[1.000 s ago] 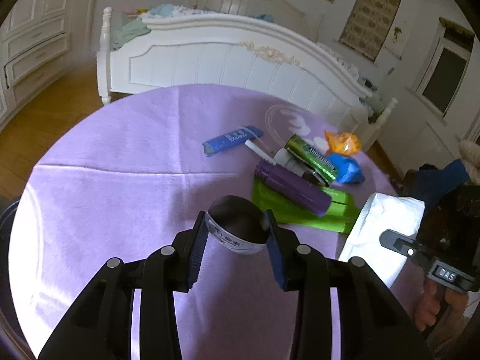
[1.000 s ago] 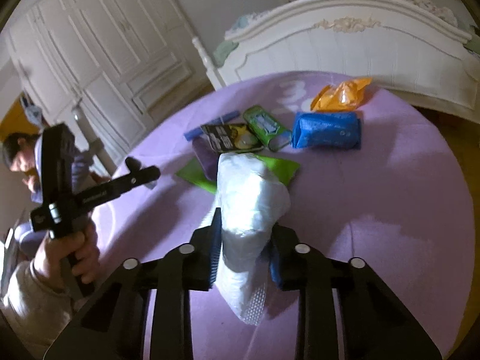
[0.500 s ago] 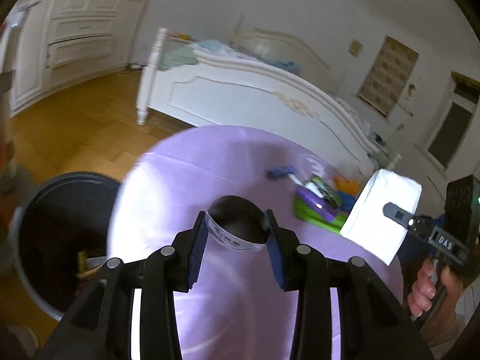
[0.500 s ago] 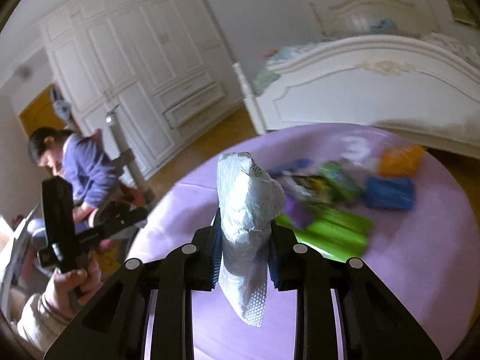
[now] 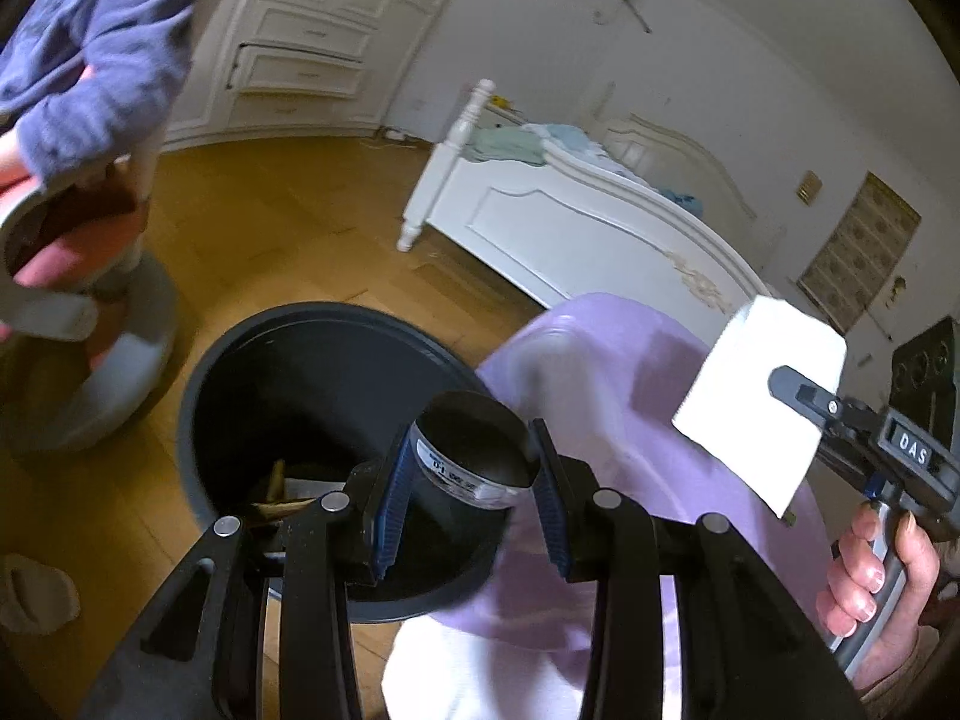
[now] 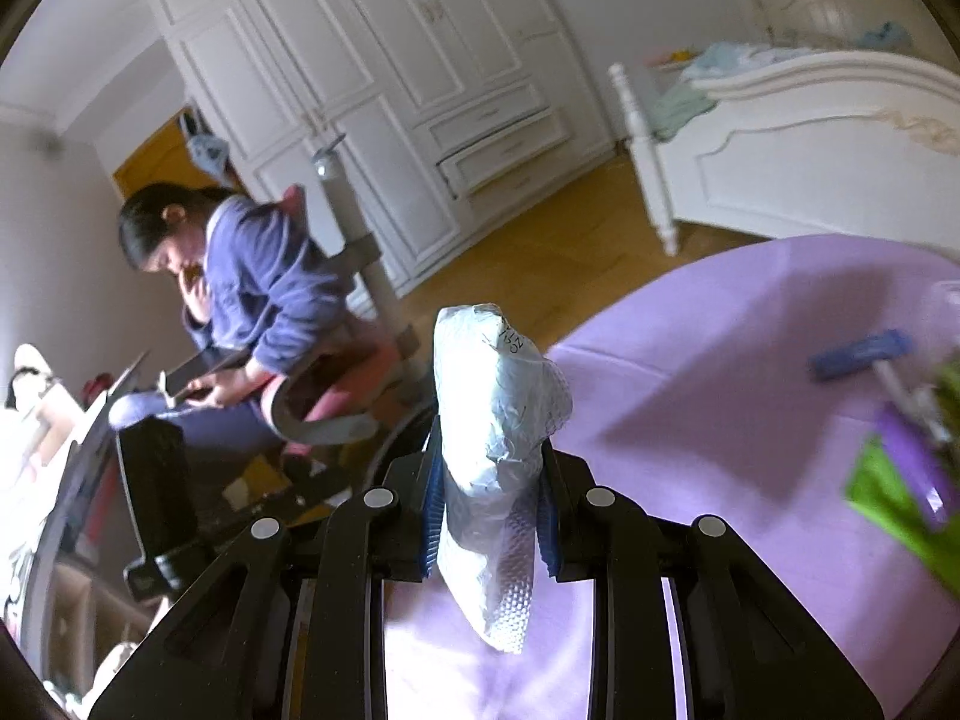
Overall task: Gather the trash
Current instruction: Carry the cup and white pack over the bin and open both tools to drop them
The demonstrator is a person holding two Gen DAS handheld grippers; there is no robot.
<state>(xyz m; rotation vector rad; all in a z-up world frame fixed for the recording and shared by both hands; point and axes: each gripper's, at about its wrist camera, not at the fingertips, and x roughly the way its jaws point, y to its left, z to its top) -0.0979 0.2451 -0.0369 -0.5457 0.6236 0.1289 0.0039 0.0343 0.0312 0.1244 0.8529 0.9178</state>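
While the left jaws point(image 5: 470, 501) clamp a dark cup point(image 5: 469, 457), the right jaws point(image 6: 491, 505) pinch a white packet point(image 6: 495, 414).

Blurred green packet point(image 6: 894, 498) and purple tube point(image 6: 918, 468) at right edge

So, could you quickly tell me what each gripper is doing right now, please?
Left gripper: closed on a dark round container, above the black bin.
Right gripper: closed on a white crumpled packet.
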